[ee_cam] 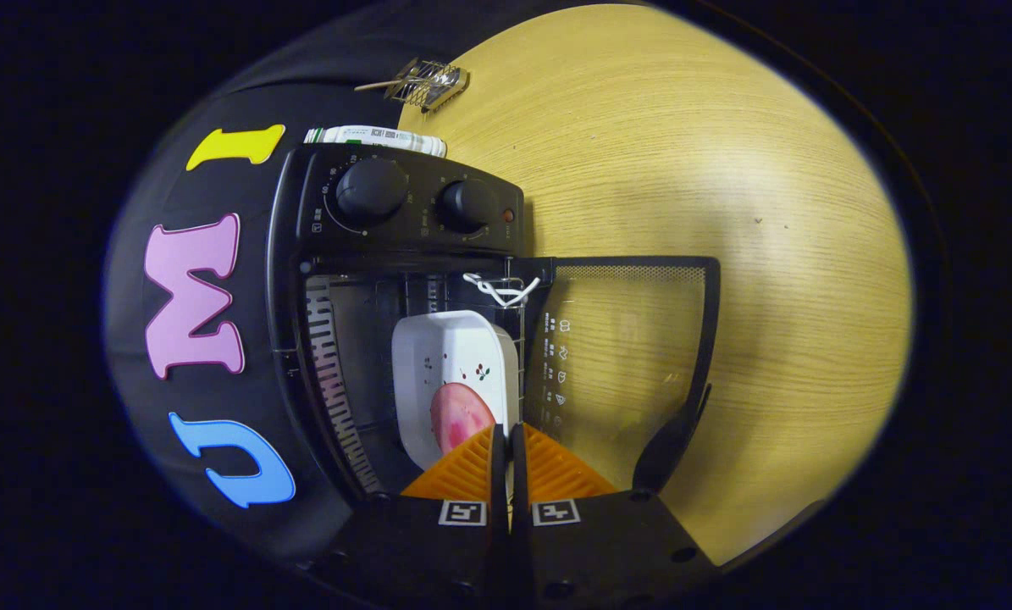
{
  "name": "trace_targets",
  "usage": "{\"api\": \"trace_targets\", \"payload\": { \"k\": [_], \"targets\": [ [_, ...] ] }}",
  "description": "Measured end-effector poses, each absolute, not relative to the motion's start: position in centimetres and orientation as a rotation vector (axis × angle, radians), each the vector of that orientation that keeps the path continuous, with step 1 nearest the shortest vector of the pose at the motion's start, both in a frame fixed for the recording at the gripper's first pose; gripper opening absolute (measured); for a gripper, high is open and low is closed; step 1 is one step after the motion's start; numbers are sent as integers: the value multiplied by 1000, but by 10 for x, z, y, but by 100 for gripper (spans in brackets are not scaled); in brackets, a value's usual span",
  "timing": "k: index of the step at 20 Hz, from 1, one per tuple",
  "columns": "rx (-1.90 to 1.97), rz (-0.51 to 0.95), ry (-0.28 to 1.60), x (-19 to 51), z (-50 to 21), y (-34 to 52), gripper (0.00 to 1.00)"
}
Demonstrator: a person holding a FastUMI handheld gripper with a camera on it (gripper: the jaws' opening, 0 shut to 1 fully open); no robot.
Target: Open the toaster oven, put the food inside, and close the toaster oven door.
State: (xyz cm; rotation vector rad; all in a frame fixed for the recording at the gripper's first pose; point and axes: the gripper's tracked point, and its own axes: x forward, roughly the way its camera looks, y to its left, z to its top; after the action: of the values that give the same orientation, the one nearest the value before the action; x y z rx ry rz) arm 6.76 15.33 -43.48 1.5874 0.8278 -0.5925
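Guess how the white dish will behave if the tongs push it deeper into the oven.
The white dish looks rigid and glazed, so it should slide whole. On the wire rack it may catch or skew. The tongs, nearly shut on its rim, could slip.

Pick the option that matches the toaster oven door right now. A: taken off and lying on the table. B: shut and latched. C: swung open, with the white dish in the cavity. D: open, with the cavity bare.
C: the toaster oven door stands swung open on its hinge, and the white dish with pink food sits in the cavity, just ahead of the tool, whose fingers are nearly together on the dish's edge.
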Motion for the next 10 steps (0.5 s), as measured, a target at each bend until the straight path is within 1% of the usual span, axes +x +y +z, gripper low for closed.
{"api": "trace_targets", "payload": {
  "k": [4, 9, 10],
  "targets": [
    [1619, -632, 801, 86, -443, 165, 5],
    [1671, -609, 801, 105, -443, 176, 6],
    [1678, -602, 797, 106, -443, 176, 7]
  ]
}}
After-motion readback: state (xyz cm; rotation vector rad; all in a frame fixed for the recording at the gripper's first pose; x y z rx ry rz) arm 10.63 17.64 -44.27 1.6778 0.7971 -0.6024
